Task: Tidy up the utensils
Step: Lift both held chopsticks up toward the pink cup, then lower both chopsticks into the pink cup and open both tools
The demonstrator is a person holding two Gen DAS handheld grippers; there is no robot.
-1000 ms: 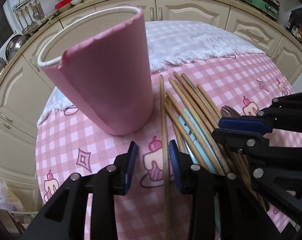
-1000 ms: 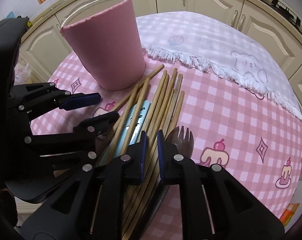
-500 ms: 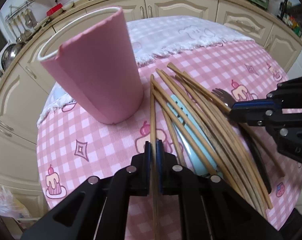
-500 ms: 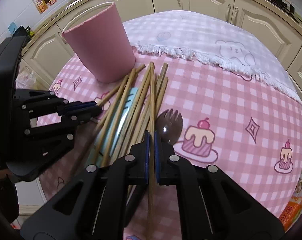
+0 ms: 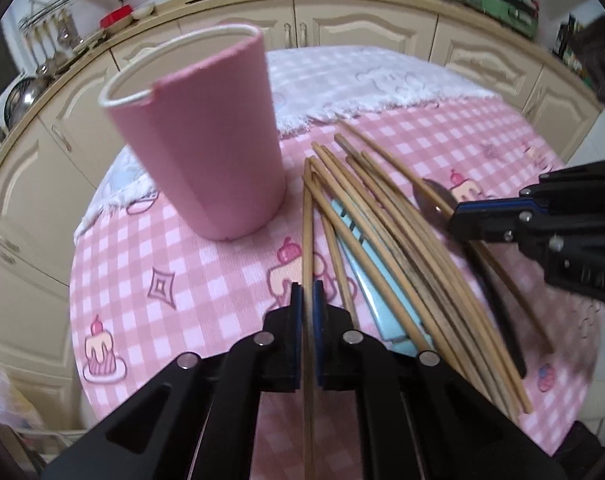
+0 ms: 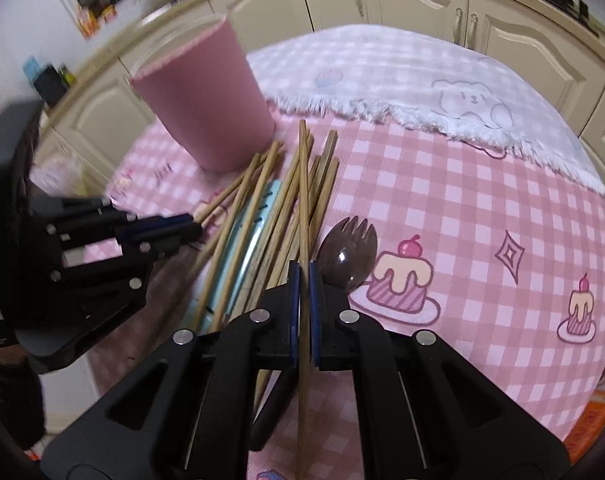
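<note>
A tall pink cup [image 5: 206, 140] stands upright on the pink checked tablecloth; it also shows in the right wrist view [image 6: 206, 100]. Several wooden chopsticks [image 5: 382, 216] lie in a loose pile right of it, over a light blue utensil [image 5: 366, 268]. A dark spork [image 6: 346, 254] lies at the pile's right edge. My left gripper [image 5: 307, 296] is shut on one chopstick [image 5: 307, 216]. My right gripper [image 6: 302, 276] is shut on another chopstick [image 6: 303, 184]. Both held chopsticks point towards the cup.
A white fringed cloth [image 6: 402, 76] covers the far part of the round table. Cream kitchen cabinets [image 5: 362, 28] curve behind it. The table edge [image 5: 72, 280] drops off at the left.
Both grippers closed on a chopstick each and have lifted back from the pile. The cup looks farther away in both views.
</note>
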